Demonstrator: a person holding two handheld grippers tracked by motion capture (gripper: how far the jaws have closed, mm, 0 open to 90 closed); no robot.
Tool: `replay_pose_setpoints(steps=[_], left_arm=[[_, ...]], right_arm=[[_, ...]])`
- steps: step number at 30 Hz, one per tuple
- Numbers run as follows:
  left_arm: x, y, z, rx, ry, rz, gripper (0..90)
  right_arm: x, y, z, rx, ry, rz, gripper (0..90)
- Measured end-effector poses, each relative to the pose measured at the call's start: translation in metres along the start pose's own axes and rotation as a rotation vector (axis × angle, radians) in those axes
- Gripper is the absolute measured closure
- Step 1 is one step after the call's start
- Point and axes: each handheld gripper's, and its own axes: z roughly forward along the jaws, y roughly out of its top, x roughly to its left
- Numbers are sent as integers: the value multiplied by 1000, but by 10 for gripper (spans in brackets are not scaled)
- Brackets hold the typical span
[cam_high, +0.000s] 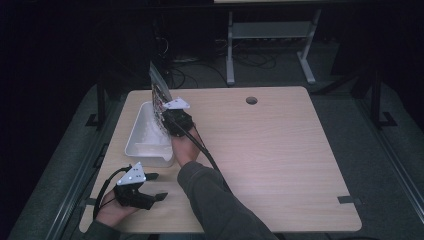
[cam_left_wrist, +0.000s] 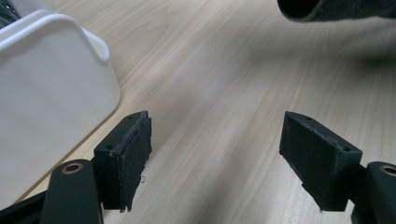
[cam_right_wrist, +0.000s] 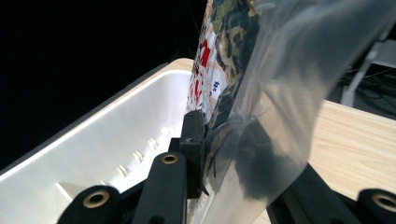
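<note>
In the high view a light wooden table (cam_high: 280, 150) fills the middle of the frame, and a white plastic tub (cam_high: 142, 137) stands at its left side, in the left middle of the picture. The right gripper (cam_high: 167, 117) is at the right wall of this tub, with its grey three-cornered plate on top, and it holds a plastic bag (cam_high: 159, 92) that rises upright over the tub toward the upper left; the person's sleeve (cam_high: 220, 200) comes in from the bottom and covers part of the table. In the right gripper view the two black jaws are closed on the lower part of the bag (cam_right_wrist: 243, 93): the left jaw is plain to see, but the right jaw is only a dark shape behind the clear film. The bag has a printed side with red and dark marks, too blurred to read, and its top is cut off by the upper edge. The tub (cam_right_wrist: 116, 135) is at the lower left, and behind it all is black. The left gripper (cam_high: 155, 186) lies low at the lower left of the high view, near the front corner of the tub but apart from it. In the left gripper view its jaws stand wide apart with only bare table (cam_left_wrist: 224, 93) between them, and the tub's rounded corner (cam_left_wrist: 51, 88) is at the left edge. A dark sleeve (cam_left_wrist: 327, 9) is cut off at the upper right.
</note>
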Motion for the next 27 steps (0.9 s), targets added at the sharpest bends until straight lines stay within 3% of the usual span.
replay_pose_setpoints(steps=[6,7,8,11,12,14,19,23,25,27], left_arm=[[1,0,0,-3,-2,-2,243],[1,0,0,-4,-2,-4,243],[1,0,0,-4,-2,-2,243],[0,0,0,-2,-1,-3,243],[0,0,0,0,-1,0,243],[1,0,0,-1,1,3,242],[1,1,0,-6,-1,-1,239],[-1,1,2,-6,-6,-5,239],[-1,2,2,-7,-3,-9,239],[-1,3,3,-11,-2,-10,239]], right_arm=[[-8,2,3,-3,58,16,705],[-11,2,4,-2,80,16,603],[-12,2,5,1,90,28,561],[-16,1,5,-3,131,57,550],[-18,-1,6,-3,168,72,486],[-19,-2,6,-3,186,73,445],[-24,-4,3,-5,233,84,397],[-33,-7,-4,3,301,87,351],[-38,-8,-7,21,343,78,348],[-42,-10,-12,28,351,66,349]])
